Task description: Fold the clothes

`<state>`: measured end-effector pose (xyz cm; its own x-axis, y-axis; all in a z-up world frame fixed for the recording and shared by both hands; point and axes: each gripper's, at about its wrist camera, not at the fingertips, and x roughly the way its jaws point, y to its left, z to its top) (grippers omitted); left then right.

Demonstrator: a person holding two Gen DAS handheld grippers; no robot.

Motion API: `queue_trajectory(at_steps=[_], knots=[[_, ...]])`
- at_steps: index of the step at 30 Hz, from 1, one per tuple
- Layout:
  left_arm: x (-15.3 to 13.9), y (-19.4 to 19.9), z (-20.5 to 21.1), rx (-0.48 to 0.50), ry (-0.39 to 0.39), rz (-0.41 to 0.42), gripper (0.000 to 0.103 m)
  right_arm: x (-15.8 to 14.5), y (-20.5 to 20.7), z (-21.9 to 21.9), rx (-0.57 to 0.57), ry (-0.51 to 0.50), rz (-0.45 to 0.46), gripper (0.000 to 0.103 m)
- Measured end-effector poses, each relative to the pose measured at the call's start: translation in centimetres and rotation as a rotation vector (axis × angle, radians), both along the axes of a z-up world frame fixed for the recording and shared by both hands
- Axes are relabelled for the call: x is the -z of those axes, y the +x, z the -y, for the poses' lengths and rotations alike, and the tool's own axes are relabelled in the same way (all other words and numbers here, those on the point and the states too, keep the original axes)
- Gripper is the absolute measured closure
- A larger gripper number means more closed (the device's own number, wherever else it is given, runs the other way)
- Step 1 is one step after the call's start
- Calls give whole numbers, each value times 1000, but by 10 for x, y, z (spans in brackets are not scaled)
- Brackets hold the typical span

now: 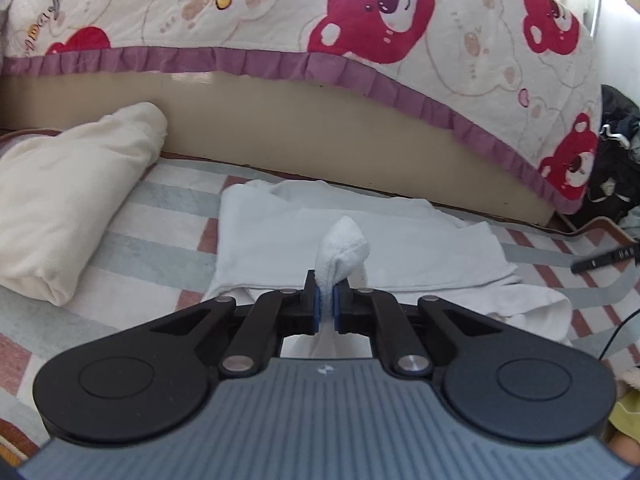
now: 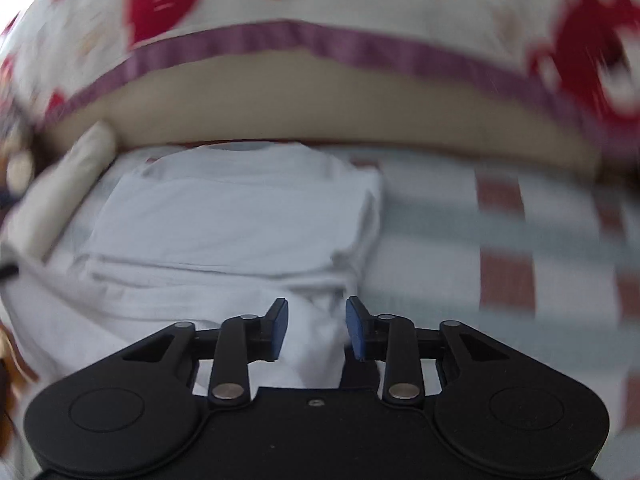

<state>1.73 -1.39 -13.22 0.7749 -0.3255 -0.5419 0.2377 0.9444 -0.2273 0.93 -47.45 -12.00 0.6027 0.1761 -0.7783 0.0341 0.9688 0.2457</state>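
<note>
White garment (image 1: pixel 360 224) half-folded, corner pinched in left hand-held gripper (image 1: pixel 327 304); right hand-held gripper (image 2: pixel 317 328) seemingly apart.

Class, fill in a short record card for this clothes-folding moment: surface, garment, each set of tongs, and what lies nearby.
Surface: striped bed sheet
Garment: white garment, partly folded, lying flat
Left tongs: shut on a bunched piece of the white garment, lifted above the rest
Right tongs: open, over the garment's near edge, gripping nothing
Nearby: cream pillow to the left; bear-print blanket behind
Image quality: right wrist view blurred
</note>
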Motion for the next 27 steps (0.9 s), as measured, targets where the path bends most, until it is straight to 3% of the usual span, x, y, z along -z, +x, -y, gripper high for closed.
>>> queue_trajectory(at_steps=[3,5,7,9,10,11,14,16,17,19,21,22,23,24,27], knots=[[-1,-1,-4,-29,24,-1,97,23,-7,-4,-16,29,-55,57],[0,1,-7,-45,11,-13,97,30,-9,-25,-115,-104,-54,44],[4,1,-10,-57,-3,-19,97,37,-10,-46,-208,-242,-43,46],[5,-1,-11,-71,-6,0,97,43,-4,-58,-244,-366,22,65],[2,-4,-12,-95,-4,31,97,43,2,-56,-226,-386,46,100],[-1,-6,-14,-117,-6,66,97,39,7,-51,-196,-386,75,102],[-21,-9,-21,-173,-37,194,97,5,19,-19,-26,-255,184,102],[-33,4,-24,-176,-26,217,97,-13,29,1,75,-169,240,102],[-36,17,-25,-163,-20,207,97,-9,43,6,92,-133,226,101],[-37,54,-27,-154,17,171,97,-1,69,17,125,-60,197,100],[-30,94,-29,-159,71,134,97,7,96,27,159,12,168,89],[-23,113,-28,-158,106,115,97,11,109,32,175,48,154,77],[-13,130,-27,-160,129,101,97,15,122,37,192,85,139,59],[0,146,-30,-161,117,72,97,19,135,42,208,121,124,52],[40,181,-43,-188,73,-99,97,42,148,53,200,201,123,51]])
